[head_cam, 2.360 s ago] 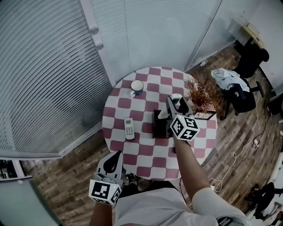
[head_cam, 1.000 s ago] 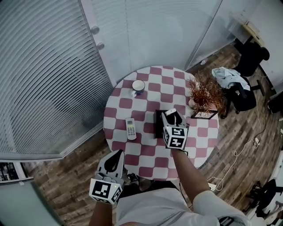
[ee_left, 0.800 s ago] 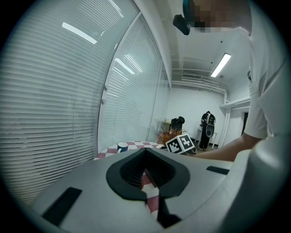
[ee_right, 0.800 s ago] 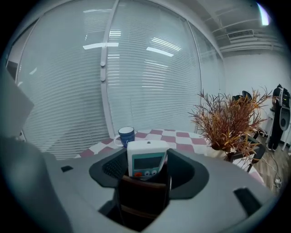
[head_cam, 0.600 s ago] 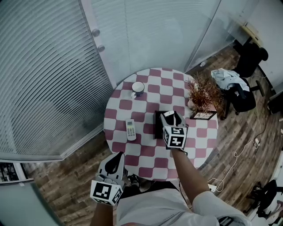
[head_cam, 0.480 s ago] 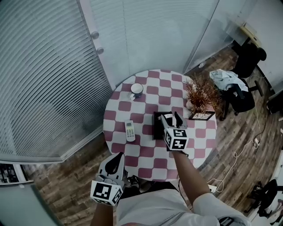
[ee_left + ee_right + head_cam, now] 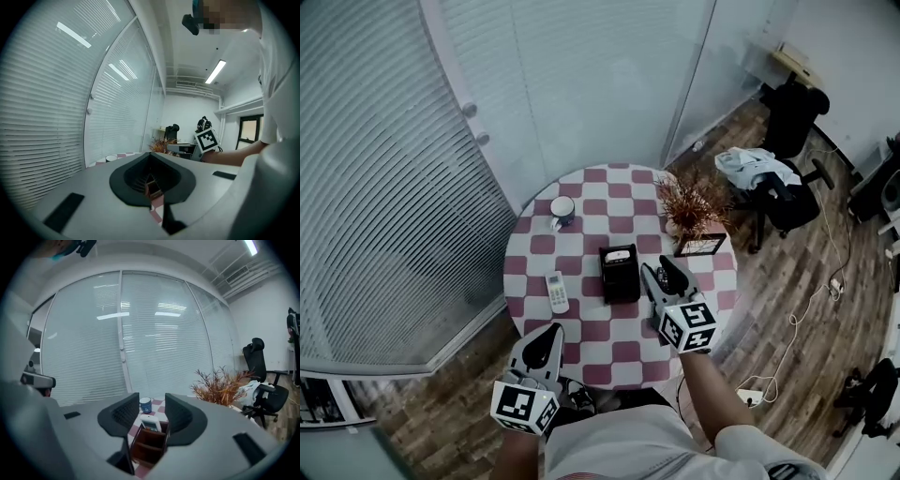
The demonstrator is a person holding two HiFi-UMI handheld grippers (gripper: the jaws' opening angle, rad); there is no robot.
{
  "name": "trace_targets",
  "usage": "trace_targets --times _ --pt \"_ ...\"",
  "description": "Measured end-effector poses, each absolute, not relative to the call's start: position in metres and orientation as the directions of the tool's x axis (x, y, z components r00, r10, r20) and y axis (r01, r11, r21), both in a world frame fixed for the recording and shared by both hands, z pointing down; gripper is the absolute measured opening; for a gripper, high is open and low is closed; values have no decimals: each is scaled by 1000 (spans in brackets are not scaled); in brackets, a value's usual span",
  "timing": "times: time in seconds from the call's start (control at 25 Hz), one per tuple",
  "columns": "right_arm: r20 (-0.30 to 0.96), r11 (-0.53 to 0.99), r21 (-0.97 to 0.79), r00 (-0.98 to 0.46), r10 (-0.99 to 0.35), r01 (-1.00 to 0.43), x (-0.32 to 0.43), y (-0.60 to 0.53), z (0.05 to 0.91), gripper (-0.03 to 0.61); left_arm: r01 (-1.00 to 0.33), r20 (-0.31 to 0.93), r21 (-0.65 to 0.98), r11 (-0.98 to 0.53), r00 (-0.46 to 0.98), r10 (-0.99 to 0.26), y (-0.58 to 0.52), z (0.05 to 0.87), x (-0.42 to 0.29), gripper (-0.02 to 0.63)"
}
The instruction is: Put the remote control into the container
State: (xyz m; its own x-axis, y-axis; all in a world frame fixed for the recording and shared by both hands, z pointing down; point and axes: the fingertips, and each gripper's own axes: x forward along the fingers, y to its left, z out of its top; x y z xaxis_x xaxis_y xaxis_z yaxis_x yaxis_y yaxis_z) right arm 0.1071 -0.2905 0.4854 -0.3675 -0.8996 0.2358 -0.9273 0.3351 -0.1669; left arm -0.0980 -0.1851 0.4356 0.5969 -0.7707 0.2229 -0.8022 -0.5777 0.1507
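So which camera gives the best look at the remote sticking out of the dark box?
The right gripper view: the remote pokes out of the box, close and central. The head view shows only a small pale patch on the box. The left gripper view doesn't clearly show it.

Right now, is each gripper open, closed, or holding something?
Left gripper: shut, empty.
Right gripper: tongs apart, closing, nothing between them; remote sits in the container.
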Motion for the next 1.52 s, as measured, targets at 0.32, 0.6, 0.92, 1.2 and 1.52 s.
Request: trace_targets --times 0.32,0.6,0.92,1.2,1.52 --pt "178 337 -158 -363 -915 -928 135 -227 454 84 -753 200 134 -645 658 -726 -178 422 -71 5" --pt "83 332 -222 -357 -930 -917 153 -198 413 14 -711 169 105 -696 702 -692 -177 407 -53 5" --pt "108 316 -163 -335 -936 -935 159 -173 407 12 -676 128 81 -732 736 -665 -178 388 -39 5" --pt "120 317 -143 -334 -935 -938 164 -168 405 12 -672 121 51 -739 738 -664 -173 379 -31 5" --pt "164 320 -150 -343 -925 -935 162 -175 415 12 -683 123 66 -727 729 -674 -167 383 -35 5"
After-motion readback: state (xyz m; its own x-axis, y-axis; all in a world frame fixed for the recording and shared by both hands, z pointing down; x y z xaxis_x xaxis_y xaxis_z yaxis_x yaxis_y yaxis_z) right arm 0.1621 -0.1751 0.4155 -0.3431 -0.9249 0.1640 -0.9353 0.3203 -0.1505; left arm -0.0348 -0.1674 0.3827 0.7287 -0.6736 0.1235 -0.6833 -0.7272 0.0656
